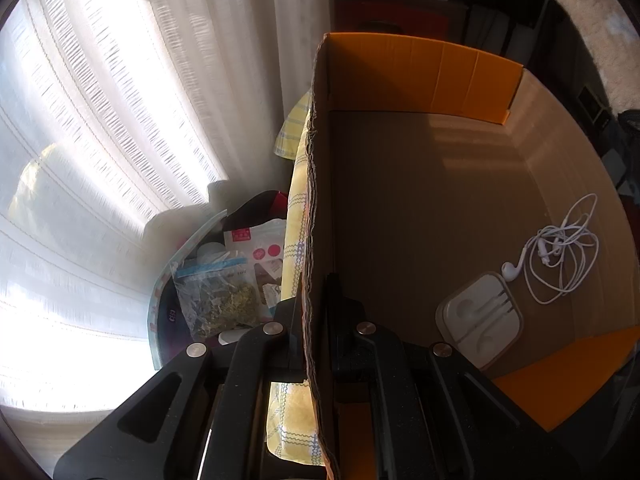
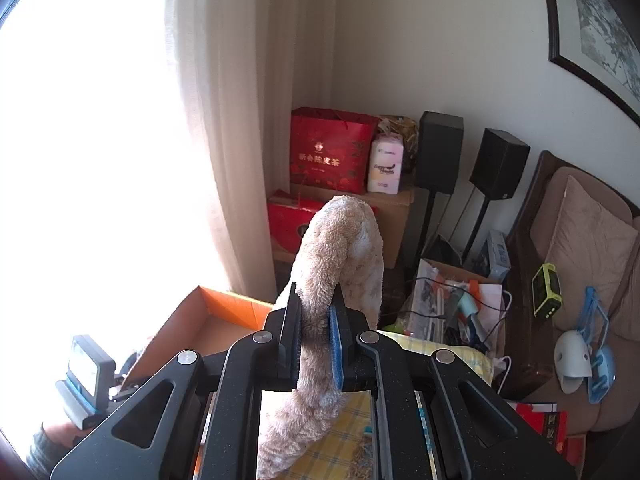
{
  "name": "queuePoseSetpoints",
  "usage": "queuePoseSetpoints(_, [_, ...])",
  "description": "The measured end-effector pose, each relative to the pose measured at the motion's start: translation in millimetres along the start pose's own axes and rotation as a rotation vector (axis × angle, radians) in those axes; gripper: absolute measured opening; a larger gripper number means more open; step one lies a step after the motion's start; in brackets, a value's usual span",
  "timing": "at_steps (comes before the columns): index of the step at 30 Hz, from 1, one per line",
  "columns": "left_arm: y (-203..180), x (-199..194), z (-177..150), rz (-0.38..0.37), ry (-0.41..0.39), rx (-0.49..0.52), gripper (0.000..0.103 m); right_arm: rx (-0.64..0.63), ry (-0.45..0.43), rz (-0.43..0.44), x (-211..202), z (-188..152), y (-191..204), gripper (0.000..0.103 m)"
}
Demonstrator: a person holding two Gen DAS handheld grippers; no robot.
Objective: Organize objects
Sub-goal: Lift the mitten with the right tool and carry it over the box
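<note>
Right gripper (image 2: pixel 314 316) clamps fluffy beige towel (image 2: pixel 340 256) aloft; left gripper (image 1: pixel 314 312) pinches cardboard box (image 1: pixel 540 168) wall, earphones (image 1: pixel 560 252) inside.

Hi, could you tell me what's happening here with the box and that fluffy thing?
A person is tidying with a handheld gripper in each hand. The left gripper is clamped on the side wall of an open cardboard box, which already holds white earphones and their case. The right gripper is shut on a beige fluffy towel, held up in the air above the yellow checked cloth, not yet in the box.
</note>
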State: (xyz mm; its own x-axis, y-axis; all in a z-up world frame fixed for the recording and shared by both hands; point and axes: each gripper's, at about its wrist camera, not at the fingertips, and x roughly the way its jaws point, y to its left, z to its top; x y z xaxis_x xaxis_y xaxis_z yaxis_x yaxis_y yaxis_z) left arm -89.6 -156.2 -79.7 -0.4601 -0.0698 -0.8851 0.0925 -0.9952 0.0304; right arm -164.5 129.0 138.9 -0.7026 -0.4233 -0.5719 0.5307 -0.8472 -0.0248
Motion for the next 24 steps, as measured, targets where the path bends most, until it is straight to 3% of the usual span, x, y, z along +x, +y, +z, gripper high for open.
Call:
queuePoseSetpoints(6, [1,1,0,-0.004,0.0,-0.005,0.006,-0.022,0.039,0.095,34,-7,39,0.01])
queuePoseSetpoints(15, [-1,2,-1,-0.009,-0.003,-0.013,0.006,0.032,0.189,0.268,113,-44,65,0.01])
queuePoseSetpoints(24, [-4,4,1,-0.006,-0.002,-0.012,0.006,0.072,0.259,0.291,157,-75,62,0.01])
